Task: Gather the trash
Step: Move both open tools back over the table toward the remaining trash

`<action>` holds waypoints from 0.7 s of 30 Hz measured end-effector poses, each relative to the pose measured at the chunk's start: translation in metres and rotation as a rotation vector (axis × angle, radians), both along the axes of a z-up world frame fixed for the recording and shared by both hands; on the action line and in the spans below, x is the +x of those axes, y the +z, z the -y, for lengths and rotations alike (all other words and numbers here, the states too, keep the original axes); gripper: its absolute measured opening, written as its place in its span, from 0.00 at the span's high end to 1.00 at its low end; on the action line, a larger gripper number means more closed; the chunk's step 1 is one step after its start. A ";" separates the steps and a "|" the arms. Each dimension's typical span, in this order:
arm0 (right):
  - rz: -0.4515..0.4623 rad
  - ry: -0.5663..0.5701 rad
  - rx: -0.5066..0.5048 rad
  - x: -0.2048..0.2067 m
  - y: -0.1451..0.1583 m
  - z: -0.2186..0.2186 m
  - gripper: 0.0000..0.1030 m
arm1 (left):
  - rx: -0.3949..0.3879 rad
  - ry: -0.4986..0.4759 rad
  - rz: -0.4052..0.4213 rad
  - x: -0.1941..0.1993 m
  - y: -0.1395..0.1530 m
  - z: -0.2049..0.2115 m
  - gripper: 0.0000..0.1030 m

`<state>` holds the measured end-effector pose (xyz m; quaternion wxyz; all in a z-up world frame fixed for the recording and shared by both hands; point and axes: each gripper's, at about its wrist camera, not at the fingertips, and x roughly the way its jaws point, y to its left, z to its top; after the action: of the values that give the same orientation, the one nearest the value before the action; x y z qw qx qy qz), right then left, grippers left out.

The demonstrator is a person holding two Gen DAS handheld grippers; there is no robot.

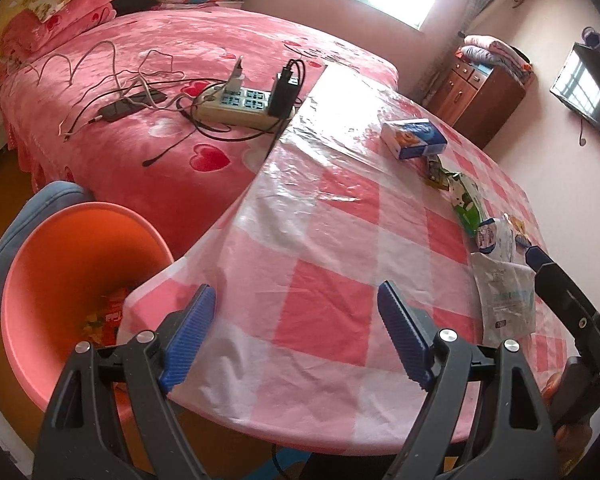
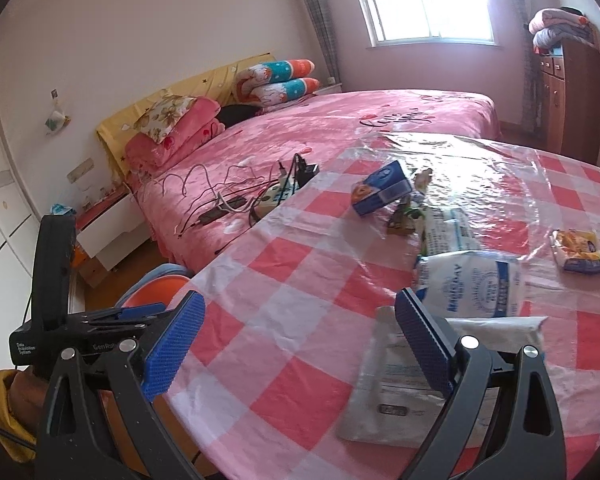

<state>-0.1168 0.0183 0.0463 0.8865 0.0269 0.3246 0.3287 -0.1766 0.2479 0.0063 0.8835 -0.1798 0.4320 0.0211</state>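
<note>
Both tongs stand wide and empty: the left tongs [image 1: 296,334] over the checked surface [image 1: 320,248] beside the orange bin [image 1: 72,256], the right tongs [image 2: 300,344] above a flat white wrapper [image 2: 396,400], near other wrappers.

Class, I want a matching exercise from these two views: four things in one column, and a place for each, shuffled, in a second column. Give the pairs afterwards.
Things:
1. orange bin
2. power strip
3. blue and white box
4. folded blankets

Places:
A. on the checked tablecloth
B. on top of the wooden cabinet
C. on the floor beside the table
D. on the pink bedspread

Pairs: 1-C, 2-D, 3-A, 4-B
</note>
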 end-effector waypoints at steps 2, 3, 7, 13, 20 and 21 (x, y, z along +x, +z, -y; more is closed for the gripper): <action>-0.005 -0.012 0.007 0.004 -0.001 0.007 0.08 | 0.009 -0.004 0.004 0.002 0.002 0.005 0.17; -0.008 -0.017 0.010 0.005 0.000 0.008 0.08 | 0.014 -0.006 0.006 0.002 0.004 0.007 0.17; -0.011 -0.046 0.028 0.012 0.000 0.023 0.08 | 0.026 -0.006 0.008 0.006 0.007 0.013 0.17; -0.029 -0.110 0.065 0.028 0.000 0.053 0.08 | 0.061 -0.001 0.023 0.016 0.016 0.022 0.17; -0.045 -0.213 0.091 0.047 0.000 0.094 0.08 | 0.135 0.015 0.083 0.029 0.038 0.033 0.17; -0.049 -0.230 0.097 0.050 0.000 0.100 0.08 | 0.145 0.010 0.094 0.031 0.041 0.035 0.16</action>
<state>-0.0670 -0.0813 0.0461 0.9078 0.1148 0.3247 0.2395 -0.1455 0.2124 0.0472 0.9134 -0.1184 0.3864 0.0480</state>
